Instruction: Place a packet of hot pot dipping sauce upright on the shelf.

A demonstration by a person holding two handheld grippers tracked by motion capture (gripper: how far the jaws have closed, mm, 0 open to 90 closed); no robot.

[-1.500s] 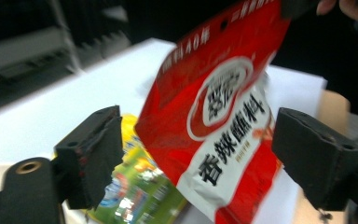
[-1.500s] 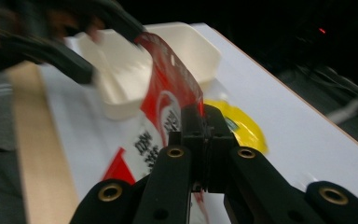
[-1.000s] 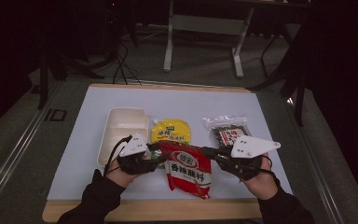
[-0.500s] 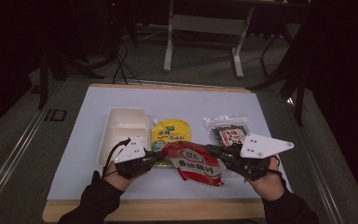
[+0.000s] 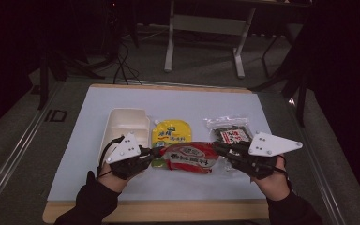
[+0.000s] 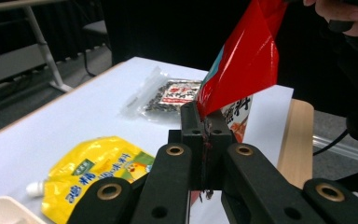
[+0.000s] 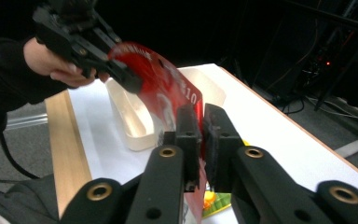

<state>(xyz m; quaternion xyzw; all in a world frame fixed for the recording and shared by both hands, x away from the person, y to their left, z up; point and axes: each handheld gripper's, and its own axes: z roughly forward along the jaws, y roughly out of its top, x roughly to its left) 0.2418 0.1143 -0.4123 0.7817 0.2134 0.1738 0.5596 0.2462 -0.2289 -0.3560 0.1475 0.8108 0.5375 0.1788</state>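
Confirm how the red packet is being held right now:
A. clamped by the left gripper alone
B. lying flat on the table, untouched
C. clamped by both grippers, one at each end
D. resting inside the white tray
C: the red packet hangs above the table, with the left gripper shut on one end and the right gripper shut on the other.

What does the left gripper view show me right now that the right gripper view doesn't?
Left gripper view alone: the yellow spouted pouch lying flat, the clear packet of dark flakes beyond it, and the left gripper shut on an edge of the red packet.

Right gripper view alone: the white compartment tray behind the packet, and the right gripper clamped on the packet's opposite edge.

Both: the red packet lifted off the white table mat, held between the two grippers, with the other hand at its far end.
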